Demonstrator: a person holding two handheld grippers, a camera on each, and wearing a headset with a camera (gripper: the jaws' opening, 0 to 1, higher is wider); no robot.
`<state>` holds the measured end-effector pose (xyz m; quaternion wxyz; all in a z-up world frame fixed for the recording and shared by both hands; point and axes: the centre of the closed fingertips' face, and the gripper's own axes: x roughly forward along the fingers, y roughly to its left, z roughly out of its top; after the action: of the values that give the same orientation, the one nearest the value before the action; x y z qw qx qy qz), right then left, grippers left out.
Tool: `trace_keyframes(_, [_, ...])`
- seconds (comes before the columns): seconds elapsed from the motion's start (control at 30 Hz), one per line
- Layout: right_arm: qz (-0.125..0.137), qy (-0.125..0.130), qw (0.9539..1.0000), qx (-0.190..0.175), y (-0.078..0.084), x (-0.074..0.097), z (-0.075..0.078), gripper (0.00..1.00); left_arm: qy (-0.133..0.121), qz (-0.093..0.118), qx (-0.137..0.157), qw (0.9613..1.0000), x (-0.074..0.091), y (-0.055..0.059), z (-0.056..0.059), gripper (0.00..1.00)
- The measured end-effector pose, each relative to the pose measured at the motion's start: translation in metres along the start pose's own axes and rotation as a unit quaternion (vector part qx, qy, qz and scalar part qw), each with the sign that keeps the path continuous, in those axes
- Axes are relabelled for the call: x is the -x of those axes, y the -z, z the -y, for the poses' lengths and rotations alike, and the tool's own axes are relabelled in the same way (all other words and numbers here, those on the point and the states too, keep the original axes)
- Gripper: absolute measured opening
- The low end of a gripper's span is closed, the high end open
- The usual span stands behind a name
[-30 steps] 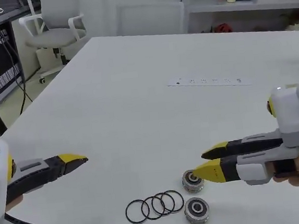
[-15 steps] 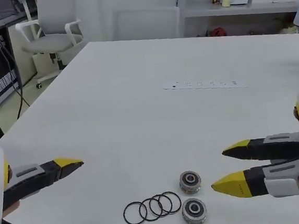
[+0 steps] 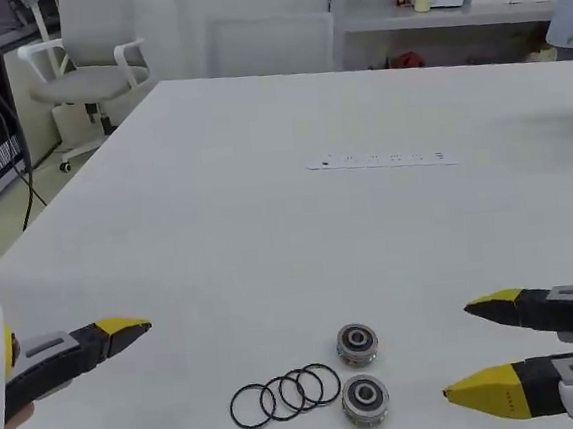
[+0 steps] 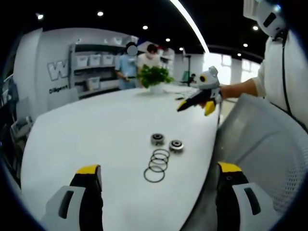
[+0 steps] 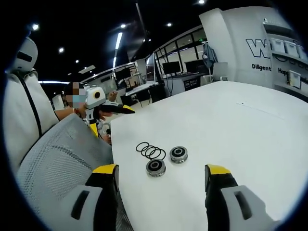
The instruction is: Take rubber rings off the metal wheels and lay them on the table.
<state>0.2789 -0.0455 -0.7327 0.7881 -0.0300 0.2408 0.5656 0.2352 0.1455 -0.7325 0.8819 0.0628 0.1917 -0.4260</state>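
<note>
Two metal wheels (image 3: 357, 342) (image 3: 364, 398) lie side by side near the table's front edge. A chain of several overlapping black rubber rings (image 3: 284, 393) lies flat just left of them. My right gripper (image 3: 464, 350) hovers open to the right of the wheels, clear of them, with nothing between its jaws. My left gripper (image 3: 142, 398) is open at the lower left, apart from the rings. The left gripper view has the rings (image 4: 158, 163) and wheels (image 4: 157, 139) ahead of its gripper (image 4: 159, 168). The right gripper view looks past its gripper (image 5: 162, 169) at the wheels (image 5: 178, 154) and rings (image 5: 150, 151).
The white table (image 3: 266, 206) stretches far back, with a flat strip (image 3: 382, 160) inset at mid-table. An office chair (image 3: 83, 72) stands off the far left corner. Shelves run along the back wall. A potted plant (image 4: 154, 77) and two people stand at the table's far end.
My right gripper has drawn back to the right, away from the far wheel, and its jaws have spread wider. The head camera has tilted slightly. The left gripper has barely moved.
</note>
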Motion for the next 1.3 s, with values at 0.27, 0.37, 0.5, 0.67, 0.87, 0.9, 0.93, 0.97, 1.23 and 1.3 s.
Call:
trace_keyframes(0.27, [-0.006, 0.012, 0.9999, -0.003, 0.019, 0.005, 0.001, 0.80, -0.001, -0.006, 0.012, 0.9999, -0.002, 0.009, -0.001, 1.00])
trace_keyframes(0.37, [-0.009, 0.017, 0.9998, -0.004, 0.025, 0.008, 0.002, 0.85, -0.003, -0.006, 0.016, 0.9999, -0.002, 0.011, -0.002, 1.00])
trace_keyframes(0.5, [-0.005, 0.026, 0.9995, -0.015, 0.030, 0.012, 0.004, 0.89, -0.007, -0.008, 0.020, 0.9997, -0.001, 0.014, -0.004, 1.00])
trace_keyframes(0.67, [-0.002, 0.040, 0.9990, -0.020, 0.034, 0.018, 0.008, 0.92, -0.011, -0.010, 0.026, 0.9996, 0.001, 0.020, -0.008, 1.00])
trace_keyframes(0.87, [-0.005, 0.053, 0.9983, -0.023, 0.042, 0.022, 0.012, 0.95, -0.017, -0.015, 0.031, 0.9993, 0.003, 0.026, -0.013, 1.00])
trace_keyframes(0.9, [-0.005, 0.054, 0.9982, -0.023, 0.043, 0.023, 0.012, 0.95, -0.018, -0.015, 0.031, 0.9992, 0.003, 0.026, -0.013, 1.00])
trace_keyframes(0.93, [-0.006, 0.055, 0.9982, -0.024, 0.044, 0.023, 0.012, 0.96, -0.019, -0.015, 0.033, 0.9992, 0.003, 0.028, -0.014, 1.00])
trace_keyframes(0.97, [-0.008, 0.056, 0.9981, -0.024, 0.046, 0.023, 0.012, 0.96, -0.019, -0.016, 0.034, 0.9991, 0.003, 0.028, -0.014, 1.00])
trace_keyframes(1.23, [-0.020, 0.060, 0.9978, -0.020, 0.054, 0.024, 0.010, 0.97, -0.023, -0.018, 0.040, 0.9988, 0.003, 0.034, -0.016, 1.00])
trace_keyframes(1.3, [-0.019, 0.061, 0.9977, -0.022, 0.055, 0.025, 0.010, 0.97, -0.024, -0.018, 0.041, 0.9987, 0.004, 0.034, -0.016, 1.00])
